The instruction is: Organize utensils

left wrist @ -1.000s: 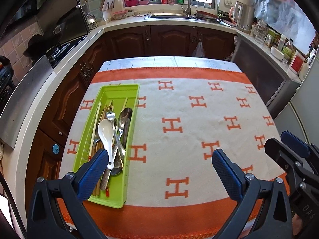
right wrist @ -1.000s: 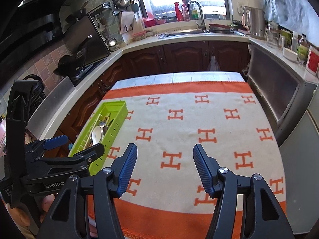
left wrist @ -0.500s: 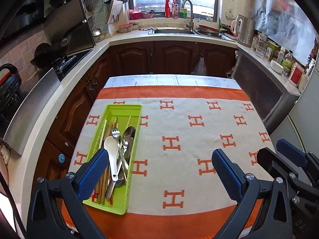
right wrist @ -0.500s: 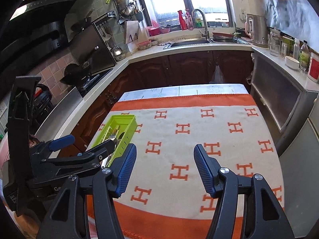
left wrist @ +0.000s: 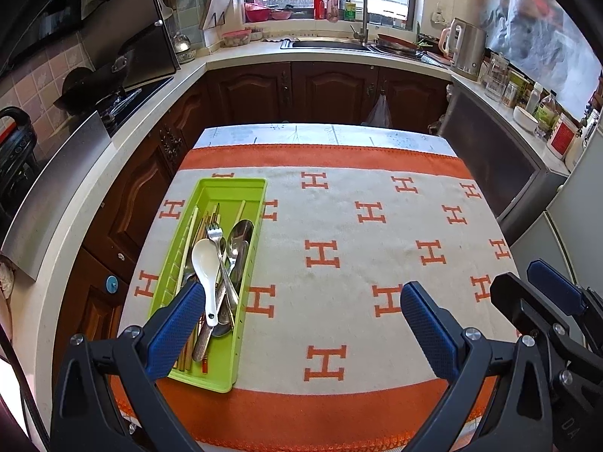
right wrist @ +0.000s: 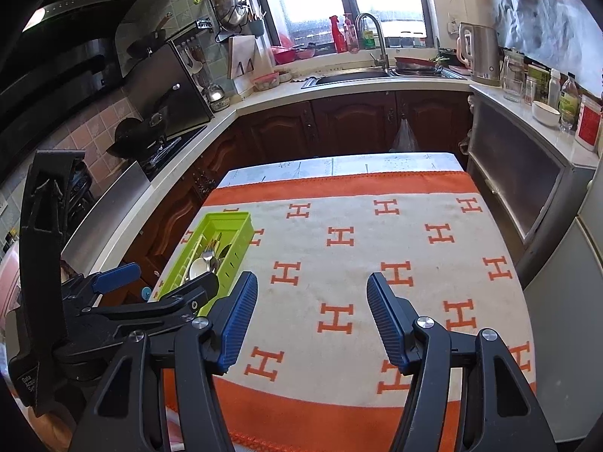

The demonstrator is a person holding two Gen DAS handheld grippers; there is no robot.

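The left gripper [left wrist: 301, 324] is held above the near edge of the tabletop [left wrist: 339, 135], and its two blue-padded fingers [left wrist: 177, 333] stand wide apart with nothing between them. The right gripper [right wrist: 312, 316] is in the same state: its fingers [right wrist: 237, 324] are spread and hold nothing.

The green utensil tray [left wrist: 233, 188] lies on the orange and cream cloth [left wrist: 339, 263] with the H pattern. In the left wrist view the near part of the tray is just beyond the tip of the left finger and partly hidden behind it; the right finger is well apart from it. Inside the tray lie a white ceramic spoon [left wrist: 205, 263], a metal fork [left wrist: 216, 231] and a large metal spoon [left wrist: 241, 228], which cross each other. Beside them, toward the left wall of the tray, are several chopsticks [left wrist: 190, 233]; how many they are is hard to count, because the pieces overlap.

In the right wrist view the tray [right wrist: 241, 241] is to the left of the left finger, and the left gripper [right wrist: 158, 290] is seen in front of its near end. Between the fingers of the right gripper only the cloth [right wrist: 339, 271] is visible.

Beyond the fingers, at the far side of the kitchen, stand a sink with a faucet [left wrist: 360, 11] and an electric kettle [left wrist: 465, 51].
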